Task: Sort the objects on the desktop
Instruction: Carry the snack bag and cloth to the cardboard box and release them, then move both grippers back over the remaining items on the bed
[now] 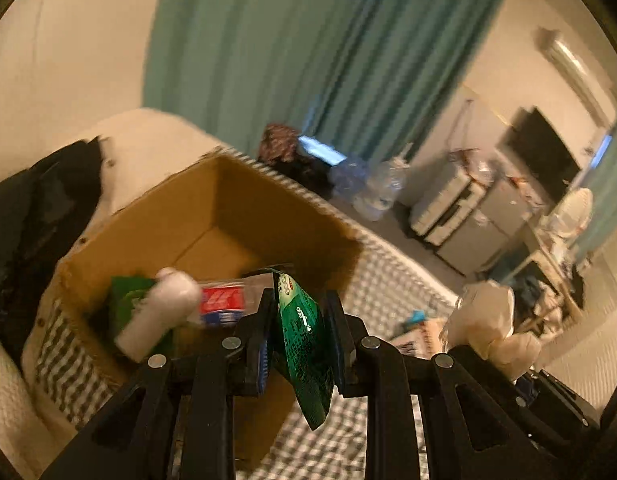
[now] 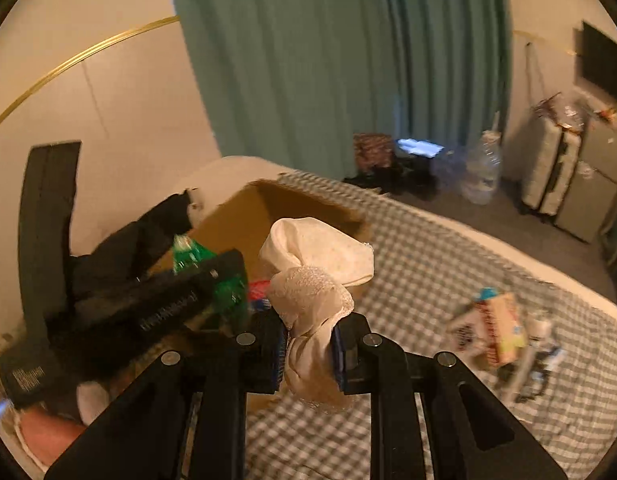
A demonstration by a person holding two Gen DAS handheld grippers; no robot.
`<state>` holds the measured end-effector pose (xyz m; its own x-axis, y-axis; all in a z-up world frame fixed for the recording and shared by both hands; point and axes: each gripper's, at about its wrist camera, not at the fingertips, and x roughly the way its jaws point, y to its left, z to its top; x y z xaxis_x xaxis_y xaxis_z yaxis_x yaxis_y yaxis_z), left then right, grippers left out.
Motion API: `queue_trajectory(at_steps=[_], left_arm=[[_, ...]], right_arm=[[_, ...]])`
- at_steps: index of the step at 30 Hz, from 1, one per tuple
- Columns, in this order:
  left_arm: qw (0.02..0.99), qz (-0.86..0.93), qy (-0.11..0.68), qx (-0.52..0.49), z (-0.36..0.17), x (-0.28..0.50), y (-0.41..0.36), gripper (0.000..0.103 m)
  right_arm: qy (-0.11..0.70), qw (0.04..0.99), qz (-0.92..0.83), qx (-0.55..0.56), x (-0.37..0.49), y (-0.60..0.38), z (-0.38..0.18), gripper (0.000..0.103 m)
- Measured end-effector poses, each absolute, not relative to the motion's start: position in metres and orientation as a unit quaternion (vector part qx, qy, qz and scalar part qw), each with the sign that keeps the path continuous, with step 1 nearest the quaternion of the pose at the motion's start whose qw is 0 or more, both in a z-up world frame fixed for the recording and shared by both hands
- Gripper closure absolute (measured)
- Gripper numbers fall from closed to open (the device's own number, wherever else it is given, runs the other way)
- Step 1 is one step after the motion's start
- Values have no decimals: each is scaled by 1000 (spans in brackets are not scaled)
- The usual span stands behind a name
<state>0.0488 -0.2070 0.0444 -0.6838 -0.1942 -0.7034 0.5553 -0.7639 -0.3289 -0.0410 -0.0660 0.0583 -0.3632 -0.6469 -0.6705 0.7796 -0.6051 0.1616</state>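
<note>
Green packet [image 1: 304,336]: thin, light, crinkly foil; clamped edgewise in left tongs [image 1: 298,320] above the box [image 1: 268,216]. Cloth [image 2: 314,276]: soft, limp, pinched at its bunched neck by right tongs [image 2: 310,344]. Box holds a white bottle [image 1: 156,316], on the checked bed [image 2: 428,264]; more clutter [image 2: 500,332] nearby.

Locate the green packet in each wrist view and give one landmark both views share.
Left wrist: green packet bottom centre, pinched in the left gripper.
Right wrist: green packet left of centre, partly behind the left gripper.
Shared landmark: cardboard box.
</note>
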Motion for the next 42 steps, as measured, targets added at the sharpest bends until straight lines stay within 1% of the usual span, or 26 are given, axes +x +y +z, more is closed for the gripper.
queue_trajectory(at_steps=[3,7,9,13,15,16,17,19,20,21,22,26,29,32,35,37,39,42], left_arm=[[252,-863,271,345,34,52,-223,79],[275,-848,277,358,21,50,-239,79],[283,-846,274,358,19,49,-243,79],[287,-845,282,353,18,50,-252,79],[294,-841,286,354,15,51,-257,79],[296,-839,287,355,15,51,-257,78],[297,-838,287,356,15,51,-257,76],[302,-835,289,358,13,51,-259,51],[306,-833,290,358,12,51,-258,22],[312,-832,288,357,12,51,-257,12],[314,-833,287,355,13,51,-255,12],[313,-831,288,358,14,49,-251,11],[313,-832,289,355,15,49,-247,10],[299,-840,283,354,17,45,-235,10],[277,-855,260,354,23,38,-213,9],[246,-871,240,351,26,32,-192,9],[219,-882,225,350,28,25,-170,9],[193,-892,208,351,27,16,-142,8]], right_arm=[[99,440,-814,366,-43,-91,47,85],[91,452,-799,387,-51,-117,33,84],[78,453,-794,398,-58,-125,29,83],[35,460,-776,430,-77,-137,17,82],[20,465,-767,442,-85,-143,12,80],[15,465,-766,444,-87,-144,11,68],[5,464,-766,445,-90,-144,12,46],[-23,454,-774,441,-94,-136,16,20],[-34,450,-778,437,-96,-132,20,20],[-48,451,-779,433,-98,-125,22,20],[-62,456,-776,431,-102,-118,26,20],[-61,441,-790,422,-111,-102,39,20],[-67,427,-804,407,-113,-72,51,20],[-28,399,-835,379,-113,-34,62,20],[33,355,-869,343,-108,19,71,20],[59,322,-886,329,-105,53,75,20],[74,292,-898,322,-105,88,76,19],[65,252,-908,327,-111,135,70,19]])
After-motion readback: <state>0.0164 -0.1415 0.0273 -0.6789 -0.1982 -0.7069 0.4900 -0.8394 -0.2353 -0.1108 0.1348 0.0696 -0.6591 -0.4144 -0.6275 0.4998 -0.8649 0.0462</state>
